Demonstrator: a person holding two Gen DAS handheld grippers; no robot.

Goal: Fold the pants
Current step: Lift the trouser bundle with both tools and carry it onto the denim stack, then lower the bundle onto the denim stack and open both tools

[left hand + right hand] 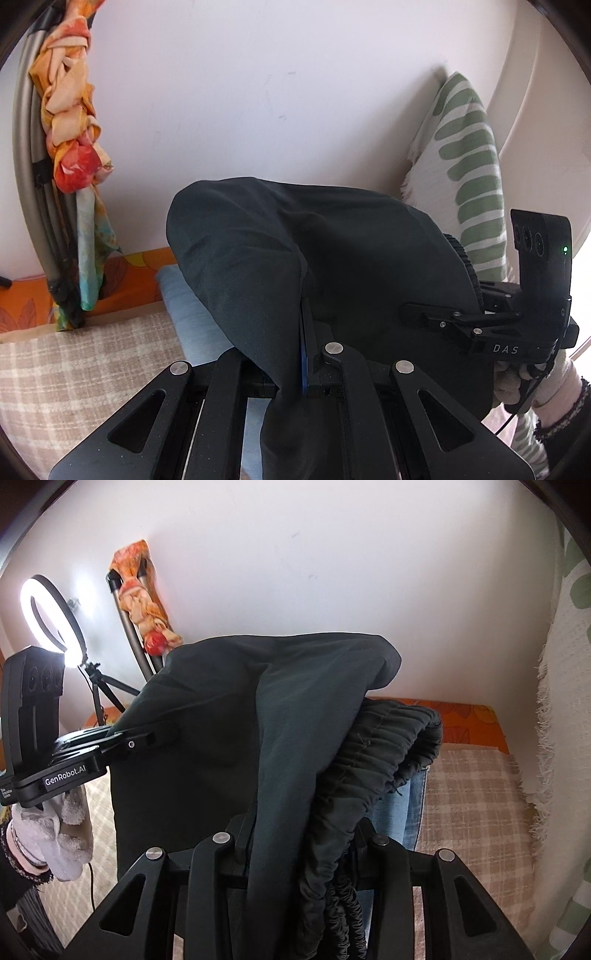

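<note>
**A:** So what's going on, left to right? I see a knotted orange floral cloth [70,122] hanging on a grey pole, then mostly fabric.

**B:** Yeah, the dark charcoal soft-fabric pants [295,251] are lifted off the beige plaid bedcover [74,373]. The left gripper [304,354] is clamped almost fully closed on a thin edge of them, cloth draping over it.

**A:** And the other one?

**B:** The right gripper [317,849] has its jaws partway apart, pinching the bunched elastic waistband [391,746], which is thicker. My guess: held at two points so the pants hang flat for laying down. Blue jeans [402,812] lie underneath.
</note>
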